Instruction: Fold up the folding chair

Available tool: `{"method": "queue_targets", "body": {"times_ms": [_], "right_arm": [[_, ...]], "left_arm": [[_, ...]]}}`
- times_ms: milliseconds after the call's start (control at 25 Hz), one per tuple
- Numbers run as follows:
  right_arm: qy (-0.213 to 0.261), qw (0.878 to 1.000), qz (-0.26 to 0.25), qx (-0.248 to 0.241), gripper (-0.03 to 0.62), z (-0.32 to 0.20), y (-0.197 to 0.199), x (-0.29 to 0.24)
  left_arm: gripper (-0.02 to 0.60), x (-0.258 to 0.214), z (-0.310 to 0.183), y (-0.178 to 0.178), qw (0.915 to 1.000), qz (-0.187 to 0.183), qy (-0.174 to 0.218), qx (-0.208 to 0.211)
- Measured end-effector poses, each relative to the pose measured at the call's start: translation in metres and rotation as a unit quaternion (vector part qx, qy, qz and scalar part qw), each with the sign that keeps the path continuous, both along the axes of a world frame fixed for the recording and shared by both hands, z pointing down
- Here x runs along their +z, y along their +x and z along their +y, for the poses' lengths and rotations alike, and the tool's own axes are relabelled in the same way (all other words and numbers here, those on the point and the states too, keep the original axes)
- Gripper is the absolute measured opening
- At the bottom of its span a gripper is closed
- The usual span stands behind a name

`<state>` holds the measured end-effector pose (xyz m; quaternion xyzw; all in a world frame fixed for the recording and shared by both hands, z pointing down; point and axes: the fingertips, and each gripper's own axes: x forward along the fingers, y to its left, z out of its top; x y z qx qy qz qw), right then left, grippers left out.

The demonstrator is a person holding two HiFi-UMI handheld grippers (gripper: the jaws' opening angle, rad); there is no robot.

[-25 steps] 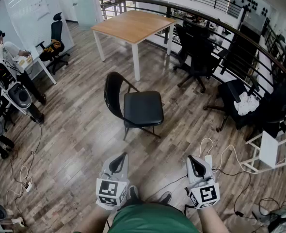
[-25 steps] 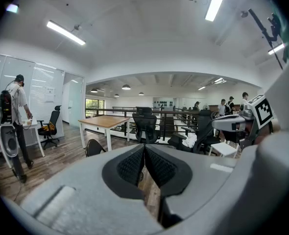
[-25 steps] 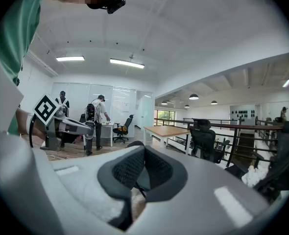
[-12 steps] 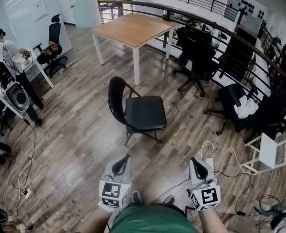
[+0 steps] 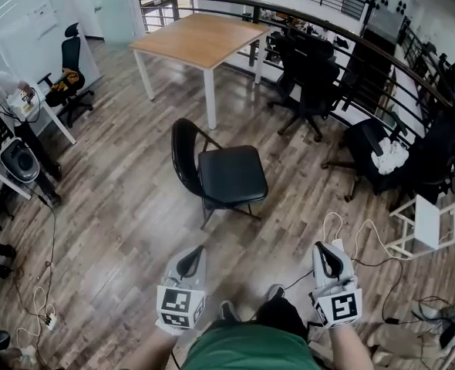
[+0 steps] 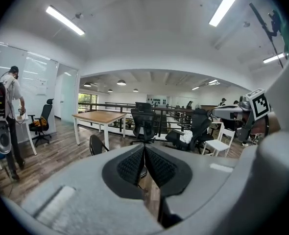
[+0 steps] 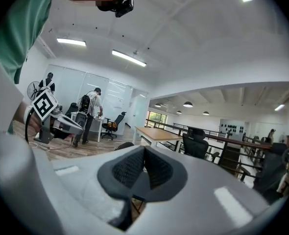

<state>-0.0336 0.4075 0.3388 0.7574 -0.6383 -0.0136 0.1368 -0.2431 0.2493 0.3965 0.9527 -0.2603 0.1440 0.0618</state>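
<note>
A black folding chair (image 5: 216, 172) stands unfolded on the wood floor in the middle of the head view, its backrest to the left and its seat to the right. My left gripper (image 5: 190, 259) is shut and empty, below the chair and well short of it. My right gripper (image 5: 329, 254) is also shut and empty, lower right of the chair. In the left gripper view the chair's backrest (image 6: 96, 145) peeks over the shut jaws of that gripper (image 6: 144, 151). The right gripper view shows the chair's top edge (image 7: 125, 145) just above the shut jaws of my right gripper (image 7: 144, 153).
A wooden table (image 5: 195, 39) stands beyond the chair. Black office chairs (image 5: 312, 83) line the railing (image 5: 382, 52) at right. White cables (image 5: 351, 245) lie on the floor near my right gripper. A person (image 5: 4, 91) stands by equipment at far left. A white stool (image 5: 436, 226) sits at right.
The chair has drawn nearer and shifted slightly right in the head view as I walk toward it. Both grippers stayed shut; the right one moved right and a little down in the frame.
</note>
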Motion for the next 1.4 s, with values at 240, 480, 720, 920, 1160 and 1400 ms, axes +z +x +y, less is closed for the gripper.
{"method": "queue_targets", "body": {"times_ms": [240, 480, 720, 920, 1160, 1400], "right_arm": [[-0.012, 0.997, 0.047, -0.054, 0.002, -0.029, 0.005, 0.006], [-0.053, 0.971, 0.220, -0.083, 0.002, -0.088, 0.043, 0.018], [-0.021, 0.973, 0.207, -0.100, 0.002, -0.139, 0.113, 0.019], [0.004, 0.982, 0.133, -0.135, 0.002, -0.173, 0.169, 0.026], [-0.049, 0.986, -0.031, -0.157, 0.002, -0.219, 0.216, 0.081], [-0.105, 0.978, -0.138, -0.117, 0.065, -0.267, 0.251, 0.136]], "left_arm": [[0.012, 0.009, -0.015, 0.014, 0.9999, 0.000, -0.009, -0.011], [0.012, 0.008, -0.053, 0.037, 0.9980, -0.027, 0.009, -0.056], [0.012, 0.003, -0.088, 0.088, 0.9935, -0.053, 0.027, -0.097], [0.012, -0.007, -0.118, 0.130, 0.9886, -0.053, 0.036, -0.136], [0.014, 0.004, -0.158, 0.141, 0.9781, -0.050, 0.007, -0.202], [0.057, 0.029, -0.206, 0.140, 0.9728, -0.055, -0.021, -0.224]]}}
